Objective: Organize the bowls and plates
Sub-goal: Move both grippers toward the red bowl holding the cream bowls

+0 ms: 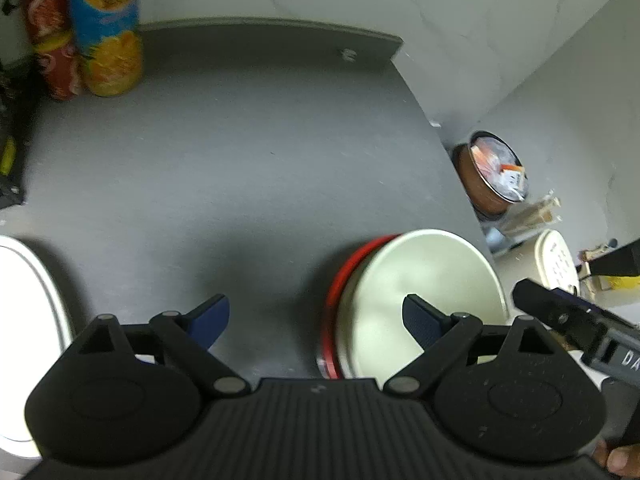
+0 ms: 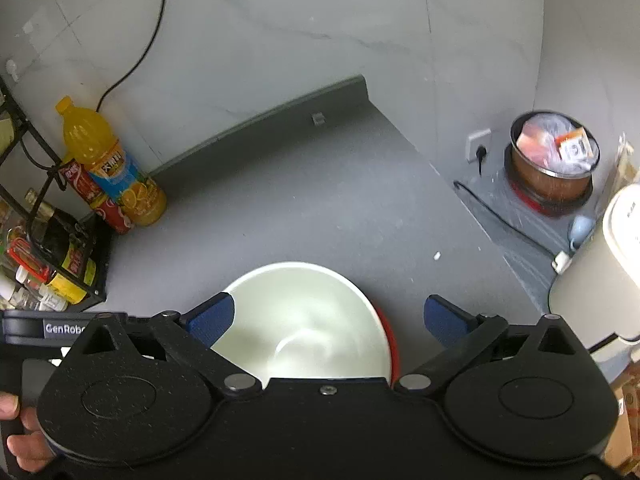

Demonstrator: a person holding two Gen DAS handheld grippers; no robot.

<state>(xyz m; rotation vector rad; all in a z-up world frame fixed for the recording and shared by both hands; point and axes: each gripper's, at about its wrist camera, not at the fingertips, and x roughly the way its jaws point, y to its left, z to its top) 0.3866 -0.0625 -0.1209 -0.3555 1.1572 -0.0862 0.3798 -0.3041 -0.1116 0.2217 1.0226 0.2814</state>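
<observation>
Both claws are wide apart and hold nothing. The left gripper (image 1: pixel 316 320) hangs over the grey counter (image 1: pixel 240 160), and its right finger sits in front of the cream bowl (image 1: pixel 424 280). The right gripper (image 2: pixel 328 318) hangs right over that same bowl (image 2: pixel 304 320), with one blue finger on each side of it, not touching as far as I can tell.

The cream bowl sits inside a red bowl (image 1: pixel 340 288) (only a thin red rim shows), close to the front right edge of the counter. A white plate (image 1: pixel 28 300) lies far off to the left.

What could go wrong? The bowls are near the edge, so a bump from a finger could push them off. If a claw grabs only the cream bowl's rim, the smooth side could slip, or the red bowl could lift with it and then drop. The two claws are close and could knock each other.

The cream bowl looks empty. A brown pot (image 2: pixel 554 168) by the wall is full of packets. An orange drink bottle (image 2: pixel 108 160) stands at the back left
</observation>
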